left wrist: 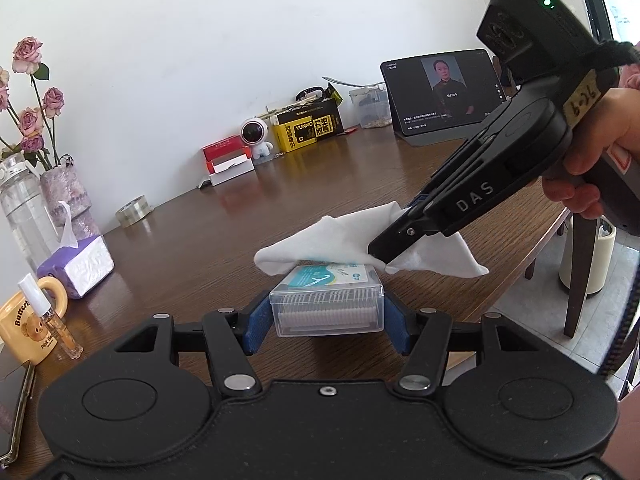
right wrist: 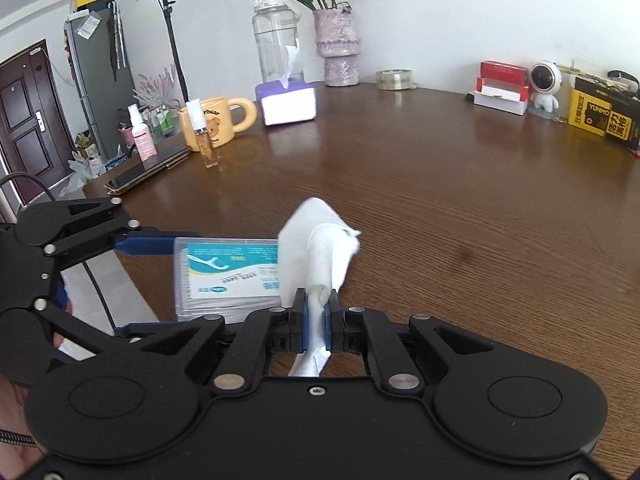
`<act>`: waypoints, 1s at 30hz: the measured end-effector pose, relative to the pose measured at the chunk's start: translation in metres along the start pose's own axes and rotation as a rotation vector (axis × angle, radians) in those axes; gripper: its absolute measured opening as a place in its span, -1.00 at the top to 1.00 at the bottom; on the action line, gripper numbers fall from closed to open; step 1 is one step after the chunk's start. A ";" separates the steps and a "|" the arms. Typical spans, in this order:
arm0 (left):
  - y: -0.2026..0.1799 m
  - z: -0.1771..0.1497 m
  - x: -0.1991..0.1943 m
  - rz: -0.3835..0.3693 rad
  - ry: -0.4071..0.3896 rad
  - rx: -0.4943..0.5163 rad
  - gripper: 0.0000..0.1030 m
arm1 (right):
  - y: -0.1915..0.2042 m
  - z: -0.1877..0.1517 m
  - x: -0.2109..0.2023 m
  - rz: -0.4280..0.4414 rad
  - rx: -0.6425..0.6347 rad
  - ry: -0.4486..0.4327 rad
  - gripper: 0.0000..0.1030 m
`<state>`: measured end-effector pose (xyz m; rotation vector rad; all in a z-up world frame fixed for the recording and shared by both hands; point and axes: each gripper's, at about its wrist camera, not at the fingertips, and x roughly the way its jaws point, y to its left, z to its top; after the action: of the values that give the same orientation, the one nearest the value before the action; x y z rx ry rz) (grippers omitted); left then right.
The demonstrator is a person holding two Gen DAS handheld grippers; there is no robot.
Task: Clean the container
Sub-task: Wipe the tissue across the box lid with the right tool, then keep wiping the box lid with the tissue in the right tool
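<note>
A clear plastic floss-pick container (left wrist: 327, 308) with a teal label is clamped between the blue pads of my left gripper (left wrist: 326, 320), held above the brown table (left wrist: 192, 240). The same container (right wrist: 224, 276) appears at lower left in the right wrist view, with the left gripper (right wrist: 132, 280) around it. My right gripper (right wrist: 318, 312) is shut on a white cloth (right wrist: 320, 248). In the left wrist view the right gripper (left wrist: 384, 256) comes in from the right, and the cloth (left wrist: 328, 240) drapes over the container's far top edge.
Along the table's far side stand a tissue box (right wrist: 286, 102), a yellow mug (right wrist: 218, 120), a small spray bottle (right wrist: 202, 132), a tape roll (right wrist: 394, 79), a vase (right wrist: 338, 46), a water jug (right wrist: 276, 36), a yellow box (right wrist: 600, 118) and a tablet (left wrist: 440, 96). A chair (left wrist: 580, 280) stands by the right edge.
</note>
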<state>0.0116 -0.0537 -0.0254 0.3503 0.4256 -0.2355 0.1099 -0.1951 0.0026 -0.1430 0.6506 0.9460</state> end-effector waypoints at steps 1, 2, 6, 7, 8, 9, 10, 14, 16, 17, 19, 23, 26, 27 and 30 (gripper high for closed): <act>0.000 0.000 0.000 0.001 0.001 0.001 -0.11 | 0.003 0.000 -0.003 0.012 -0.003 -0.005 0.86; -0.001 0.000 0.000 0.001 0.002 0.001 -0.11 | 0.005 -0.001 -0.007 0.026 -0.008 -0.011 0.86; -0.001 -0.001 0.001 0.003 0.006 0.001 -0.11 | 0.020 -0.002 -0.022 0.110 -0.032 -0.029 0.86; -0.001 -0.001 0.001 0.004 0.005 0.001 -0.11 | 0.025 -0.002 -0.025 0.129 -0.042 -0.033 0.86; -0.001 -0.001 0.001 0.004 0.004 0.000 -0.11 | 0.030 -0.001 -0.028 0.142 -0.052 -0.036 0.86; -0.001 -0.001 0.000 0.003 0.003 0.001 -0.11 | 0.033 0.000 -0.030 0.150 -0.061 -0.039 0.86; -0.001 -0.001 0.000 0.002 0.001 0.002 -0.11 | 0.036 0.000 -0.031 0.150 -0.068 -0.041 0.86; -0.002 -0.001 -0.002 0.000 -0.007 0.005 -0.11 | 0.034 0.001 -0.030 0.137 -0.053 -0.040 0.86; -0.002 -0.001 -0.002 0.000 -0.007 0.005 -0.11 | 0.029 0.001 -0.027 0.125 -0.037 -0.037 0.86; -0.002 -0.001 -0.002 0.000 -0.007 0.005 -0.11 | 0.025 0.001 -0.025 0.116 -0.027 -0.034 0.86; -0.002 -0.001 -0.002 -0.001 -0.006 0.004 -0.11 | 0.016 0.000 -0.019 0.096 -0.005 -0.027 0.86; -0.001 -0.002 -0.002 -0.003 -0.006 0.003 -0.11 | -0.001 -0.001 -0.010 0.061 0.041 -0.022 0.86; -0.001 -0.002 -0.002 -0.002 -0.006 0.003 -0.11 | -0.008 -0.001 -0.004 0.034 0.056 -0.022 0.86; -0.001 -0.002 -0.002 -0.002 -0.006 0.003 -0.11 | -0.010 -0.002 -0.002 0.017 0.054 -0.021 0.86; -0.002 -0.002 -0.003 -0.002 -0.007 0.004 -0.11 | -0.013 -0.005 0.001 -0.016 0.059 -0.016 0.84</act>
<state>0.0080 -0.0541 -0.0267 0.3525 0.4182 -0.2394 0.1183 -0.2033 -0.0040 -0.0879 0.6607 0.9108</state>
